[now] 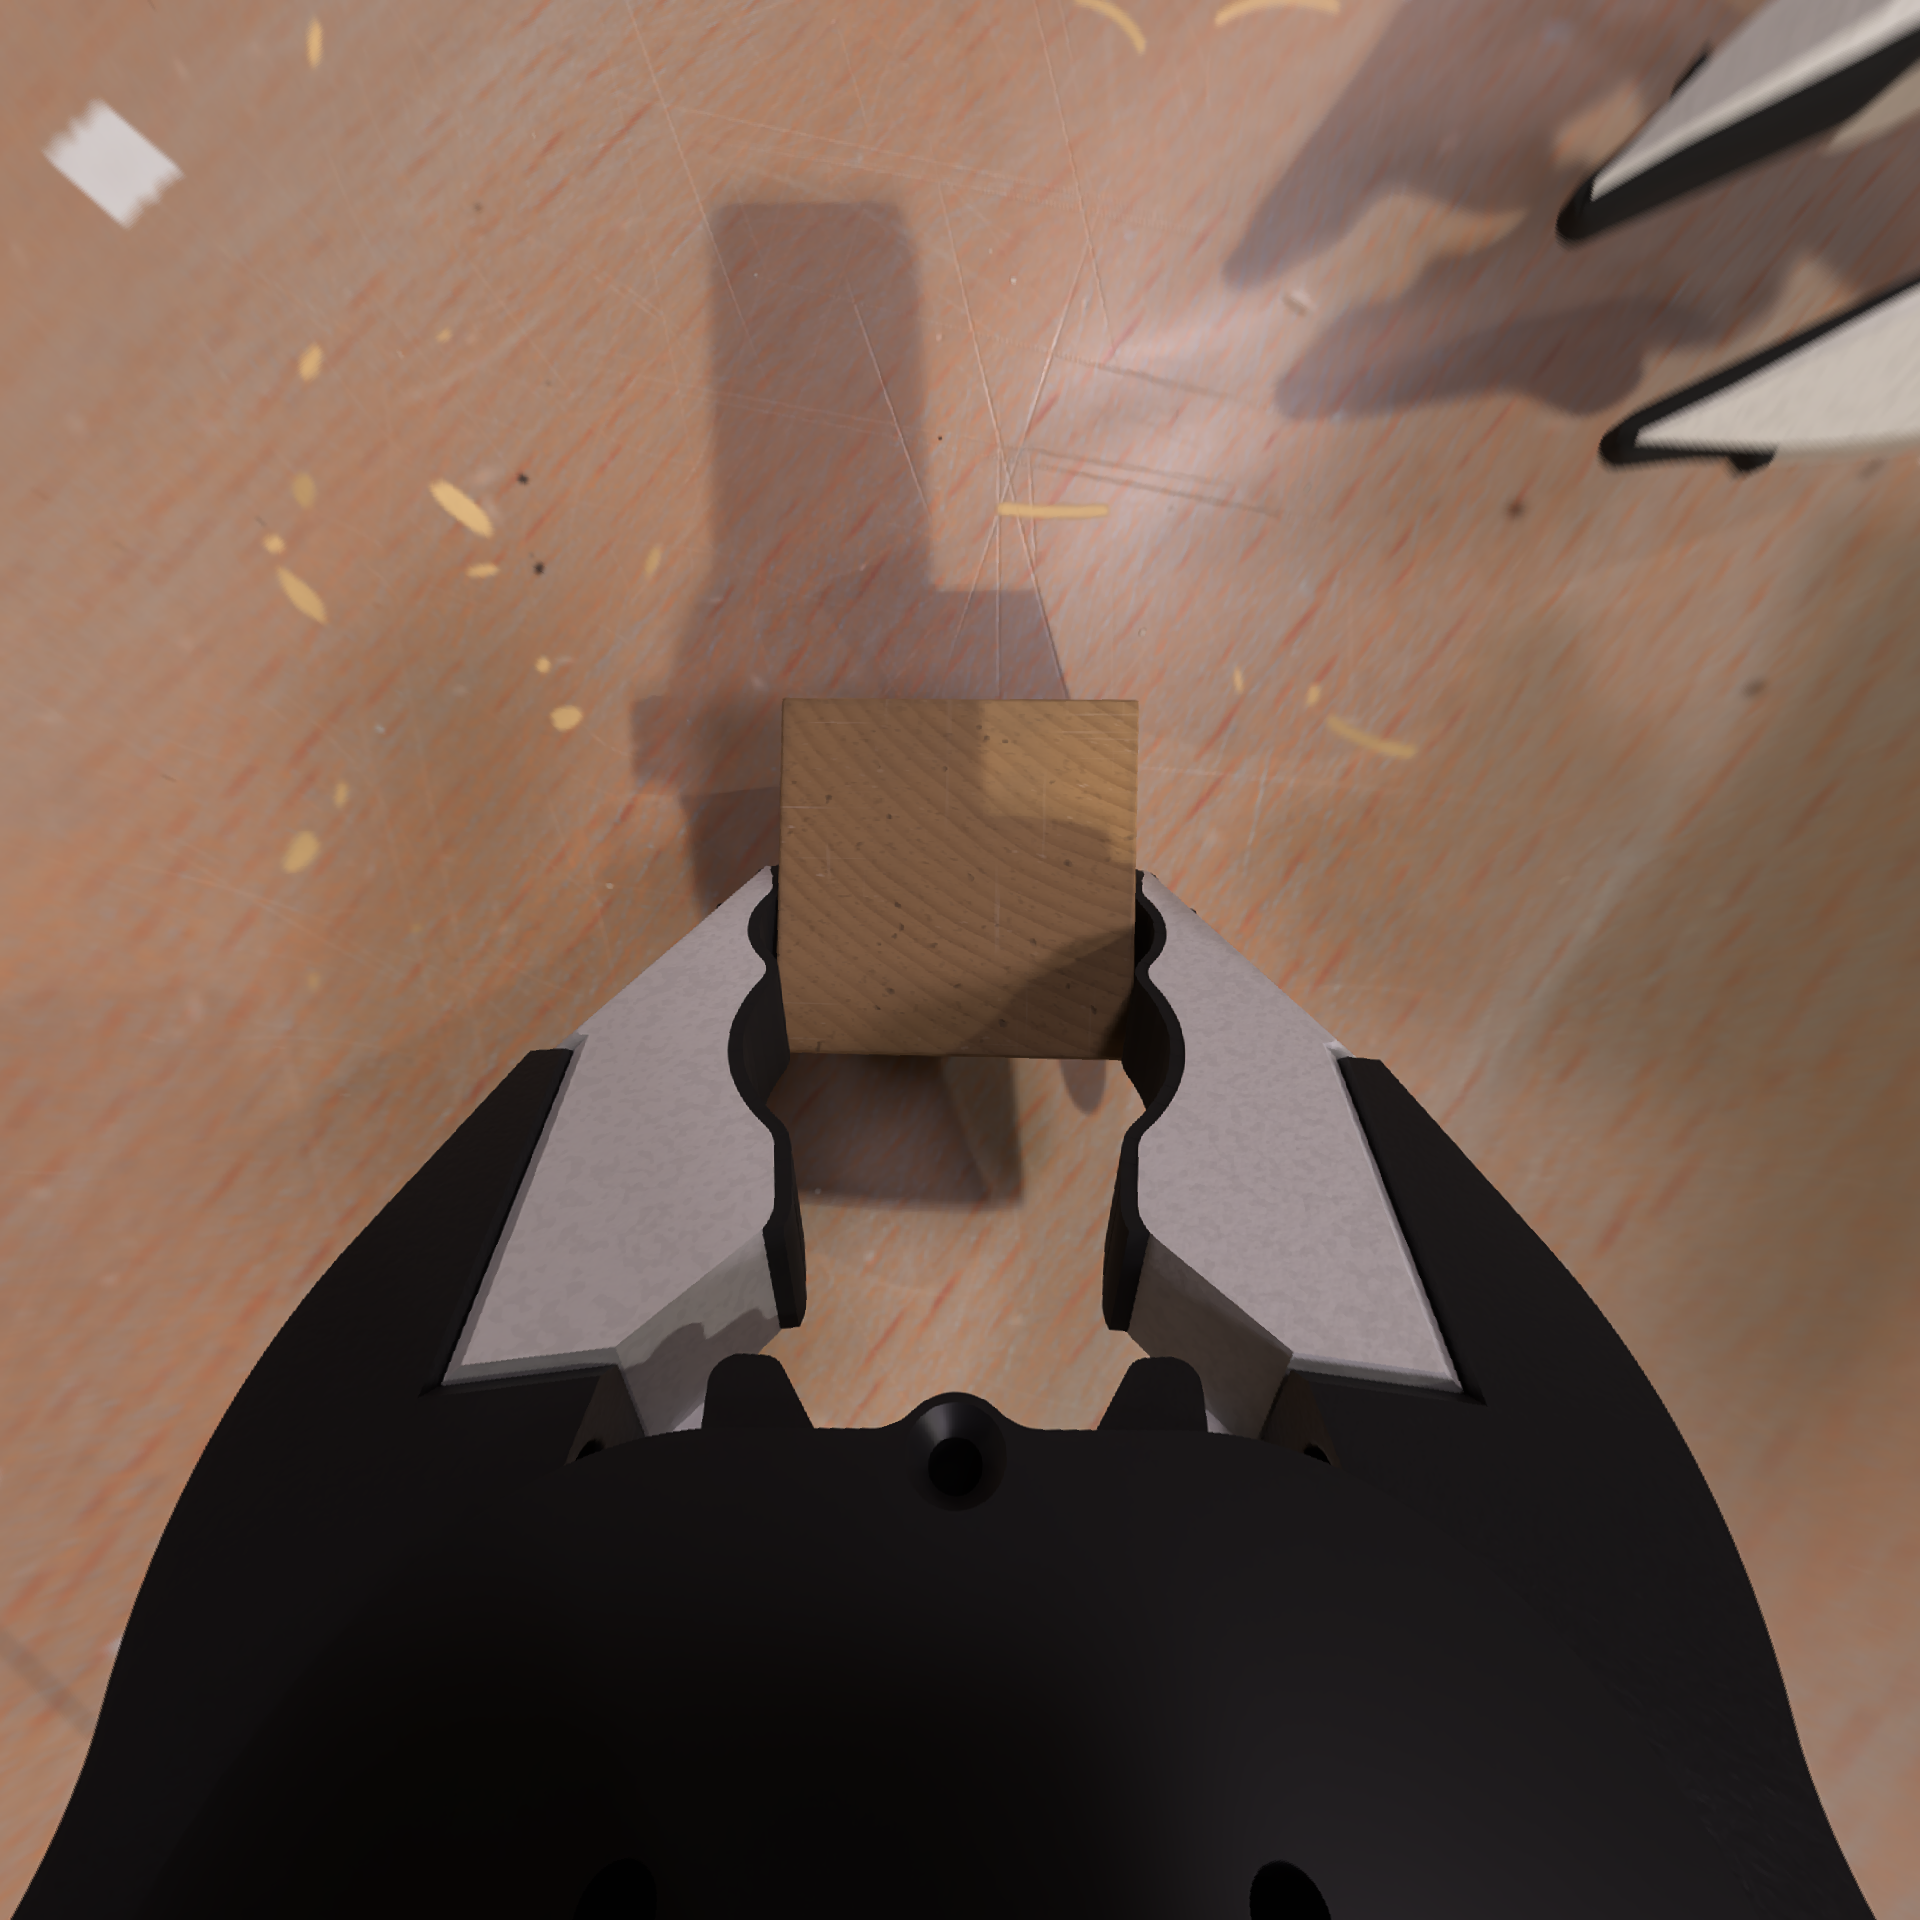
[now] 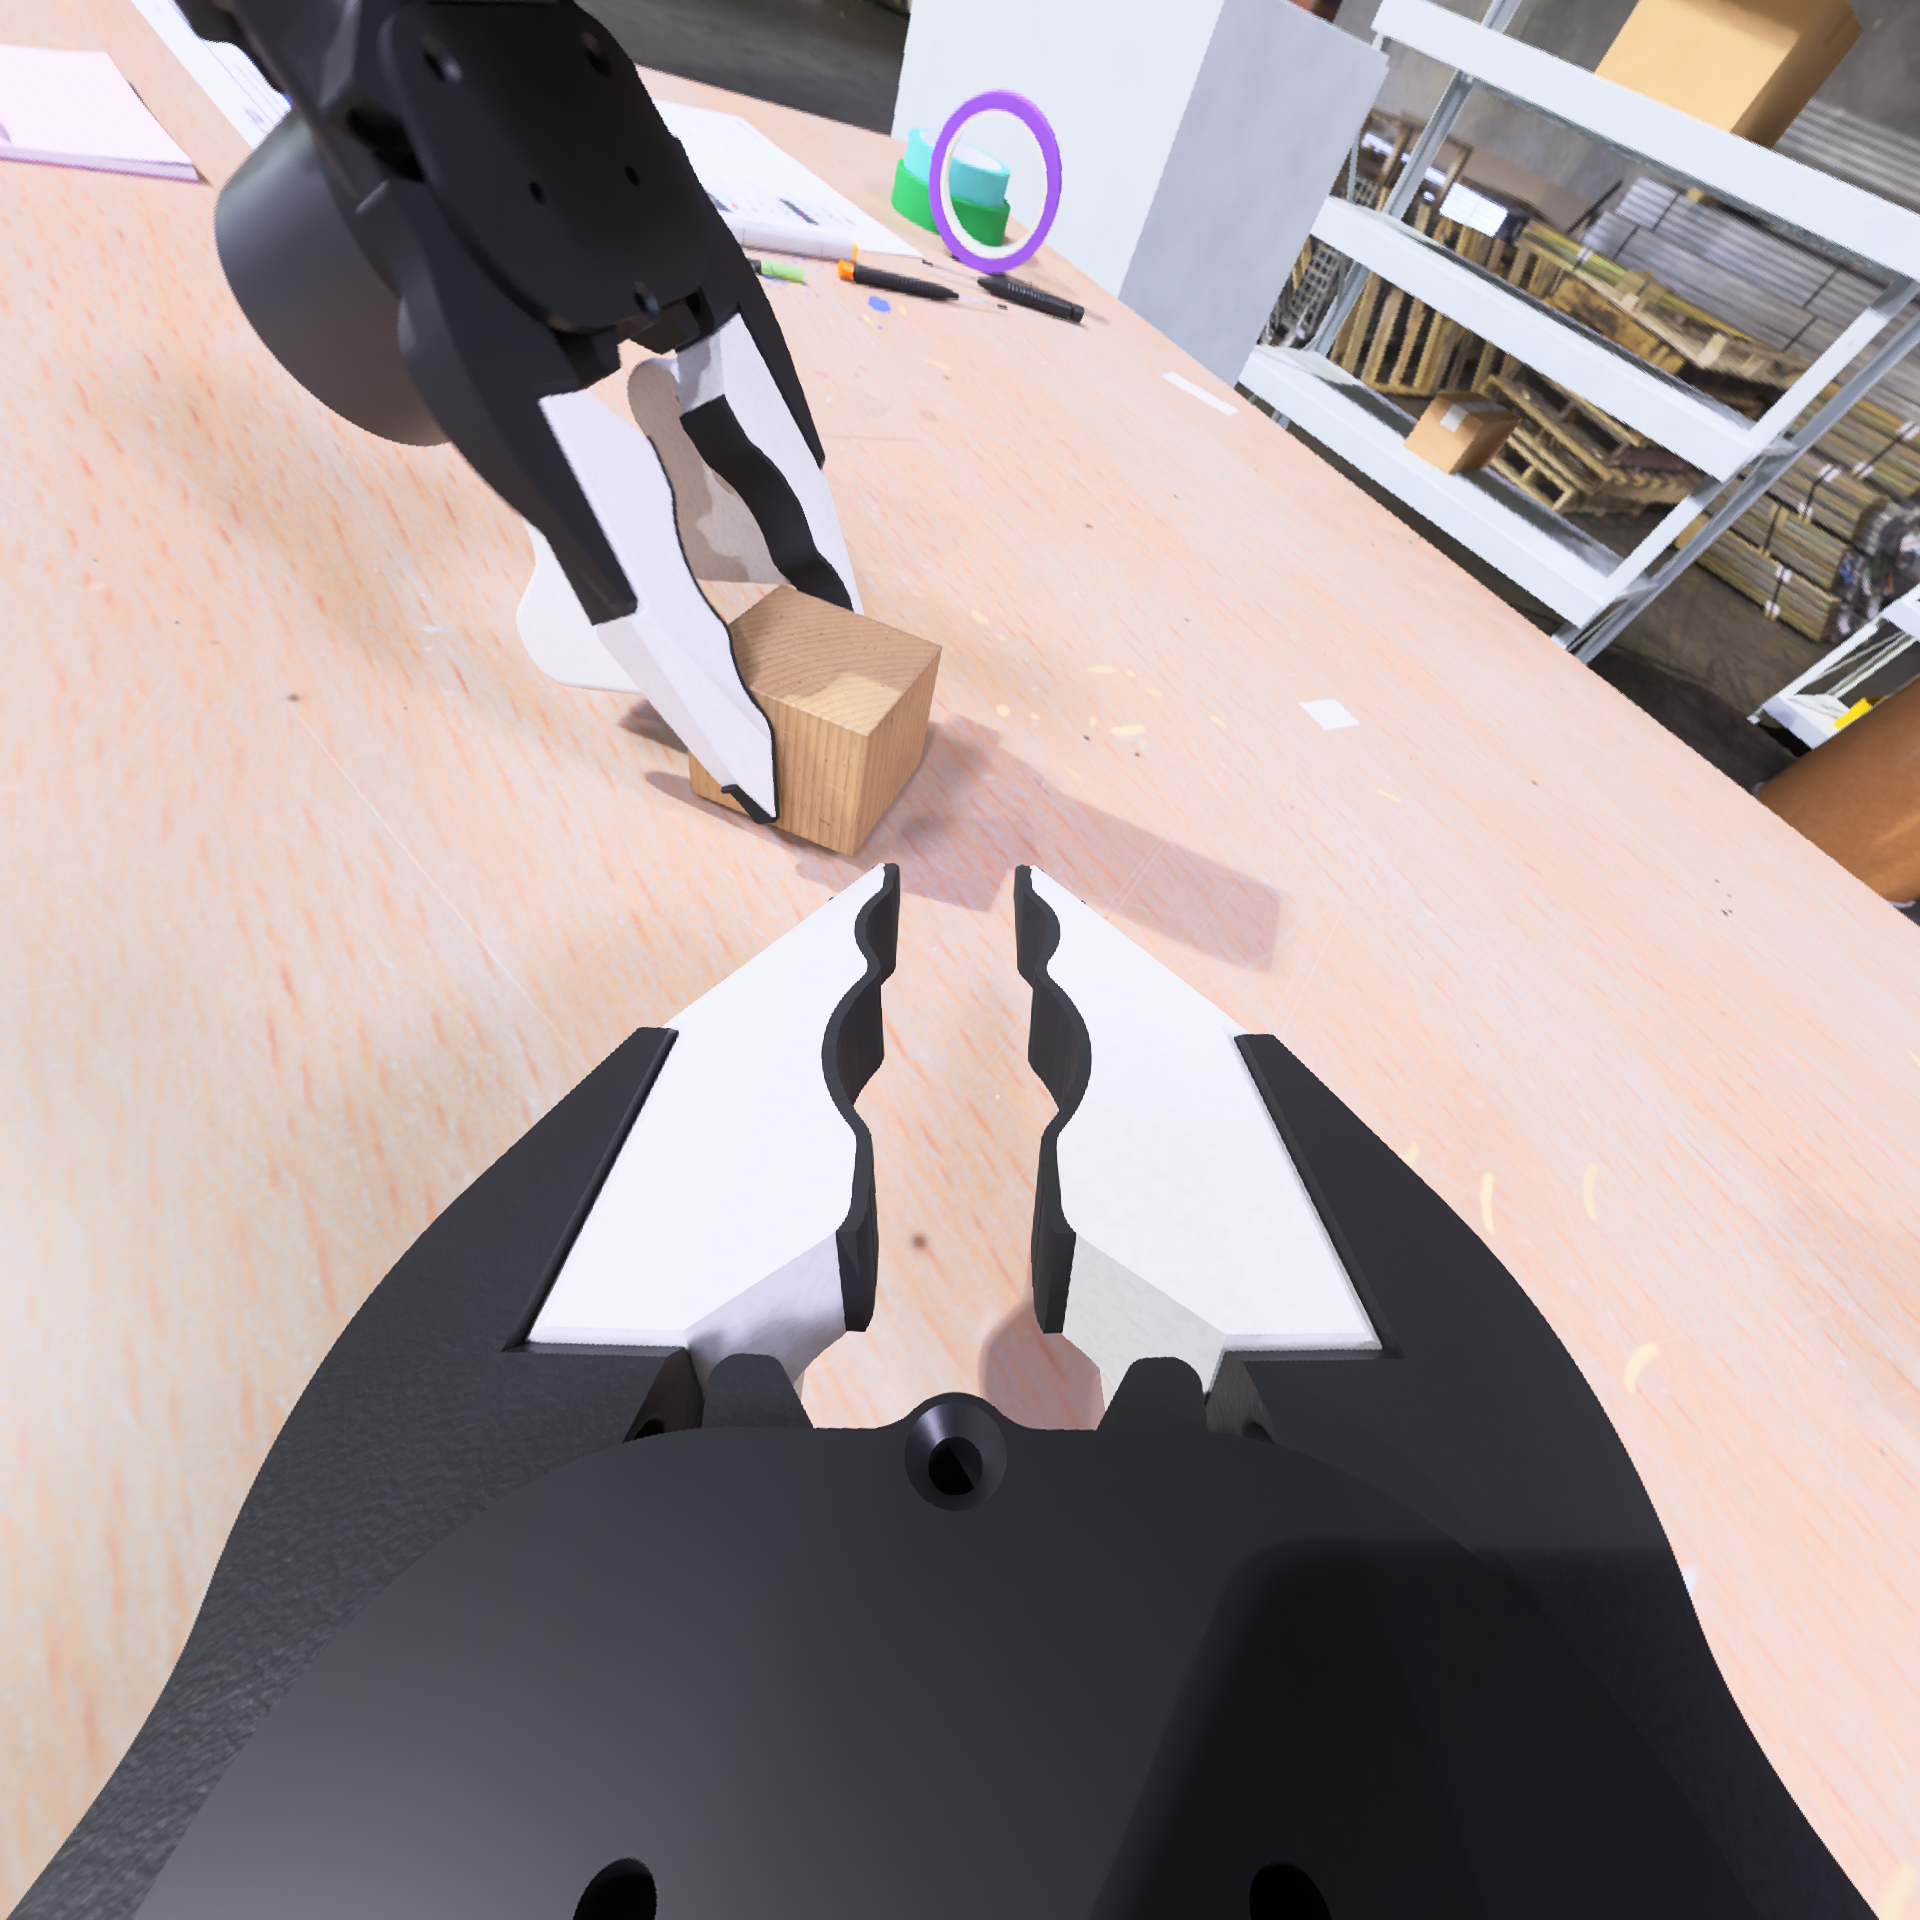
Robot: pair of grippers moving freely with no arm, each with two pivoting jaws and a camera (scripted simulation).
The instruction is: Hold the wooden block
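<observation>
**Left gripper clamped on the block, right gripper waiting beside it**

From my left wrist camera I see the left gripper (image 1: 956,894) with its two white fingers pressed against opposite sides of the wooden block (image 1: 958,883). The block sits right at the fingertips, its top face turned toward me, and both dark inner pads touch its side faces. So my left tool is holding the block.

The right wrist view shows the same grip from the side: the left gripper (image 2: 795,707) comes down at a slant from the upper left, and the wooden block (image 2: 847,717) rests between its fingers on the plywood table (image 2: 1351,935). I think the block's base is on the table, though its near corner may be slightly lifted; the angle leaves that unclear.

My right gripper (image 2: 956,883) hovers just in front of the block, fingertips pointing at it but apart from it. Its jaws stand at a narrow gap with nothing between them.

Farther back on the table lie a purple ring (image 2: 995,179), green and teal tape rolls (image 2: 935,187) and some black pens (image 2: 1029,296).
</observation>
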